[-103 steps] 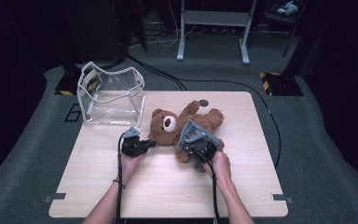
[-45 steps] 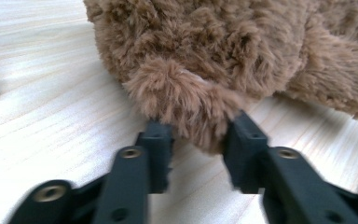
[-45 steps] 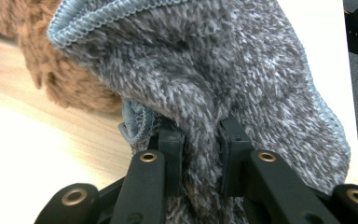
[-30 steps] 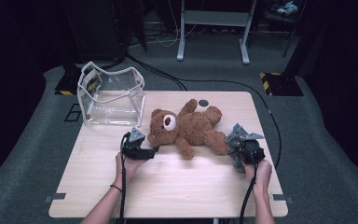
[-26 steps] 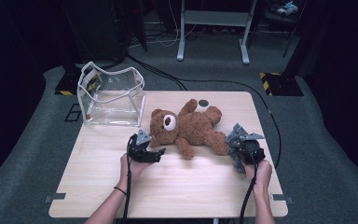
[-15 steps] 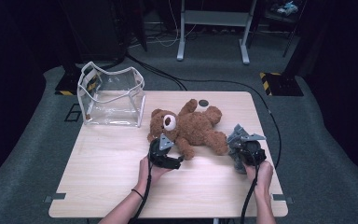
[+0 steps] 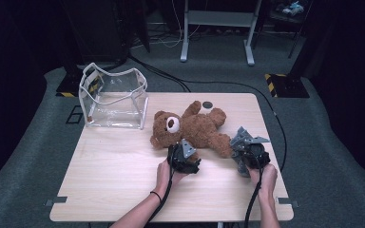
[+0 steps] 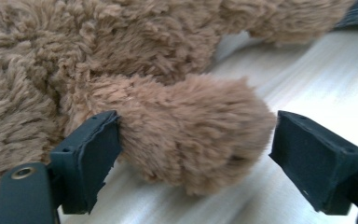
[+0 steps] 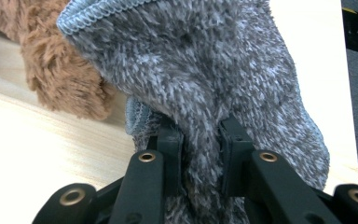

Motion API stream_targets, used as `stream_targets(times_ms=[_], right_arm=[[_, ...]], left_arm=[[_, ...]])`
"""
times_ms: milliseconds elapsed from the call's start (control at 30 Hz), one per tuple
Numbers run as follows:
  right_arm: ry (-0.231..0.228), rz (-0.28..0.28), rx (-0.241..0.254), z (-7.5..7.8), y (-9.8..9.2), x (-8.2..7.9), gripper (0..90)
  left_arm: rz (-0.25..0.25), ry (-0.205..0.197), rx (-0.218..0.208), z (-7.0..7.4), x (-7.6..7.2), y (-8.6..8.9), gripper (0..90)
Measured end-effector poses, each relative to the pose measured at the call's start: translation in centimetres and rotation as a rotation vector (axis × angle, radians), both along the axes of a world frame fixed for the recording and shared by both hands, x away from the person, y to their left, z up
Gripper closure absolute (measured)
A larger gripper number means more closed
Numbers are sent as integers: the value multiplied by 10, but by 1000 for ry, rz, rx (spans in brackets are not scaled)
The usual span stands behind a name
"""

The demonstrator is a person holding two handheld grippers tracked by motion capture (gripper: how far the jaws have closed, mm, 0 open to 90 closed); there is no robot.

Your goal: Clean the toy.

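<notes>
Pale wood table on grey carpet (dark room); left hand-held gripper agape, right pinching sock

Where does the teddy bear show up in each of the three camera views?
High view: teddy bear lies mid-table, right of the clear bag.
Left gripper view: its limb sits between the open jaws.
Right gripper view: a limb upper left, behind the grey sock.
Shared landmark: the wooden table.

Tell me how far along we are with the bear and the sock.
Done: the right gripper is shut on the grey sock. In hand: the left gripper, jaws open, straddles the teddy bear's paw. Left: the sock is not yet on any limb.
</notes>
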State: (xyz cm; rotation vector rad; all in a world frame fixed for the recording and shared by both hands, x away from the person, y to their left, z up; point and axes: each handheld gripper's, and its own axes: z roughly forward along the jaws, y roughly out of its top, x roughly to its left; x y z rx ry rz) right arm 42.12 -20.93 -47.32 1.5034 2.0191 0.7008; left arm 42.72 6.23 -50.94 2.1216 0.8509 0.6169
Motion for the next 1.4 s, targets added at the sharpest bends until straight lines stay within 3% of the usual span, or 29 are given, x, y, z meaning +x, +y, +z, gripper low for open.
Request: stream_targets(times_ms=[100, 167, 400, 633, 767, 900, 1067, 1400], right_arm=[[0, -1, 3, 0, 0, 0, 740], [-2, 2, 5, 0, 0, 0, 739], [-2, -5, 13, 0, 1, -1, 739], [-8, -3, 11, 2, 0, -2, 739], [-25, 5, 20, 5, 0, -4, 740], [-45, 19, 17, 11, 2, -6, 740], [-68, 39, 18, 20, 6, -7, 740], [-97, 61, 30, 32, 16, -9, 740]], left_arm=[[12, -9, 4, -3, 2, 1, 287], [16, -7, -15, -4, 3, 3, 310], [-7, -54, -31, -1, 2, 5, 536], [-42, -65, -54, 2, 3, 13, 735], [-72, -75, -91, 9, 3, 21, 774], [-115, -118, -118, 23, 3, 29, 795], [-147, -161, -115, 40, 9, 36, 810], [-172, -161, -175, 67, 28, 53, 827]])
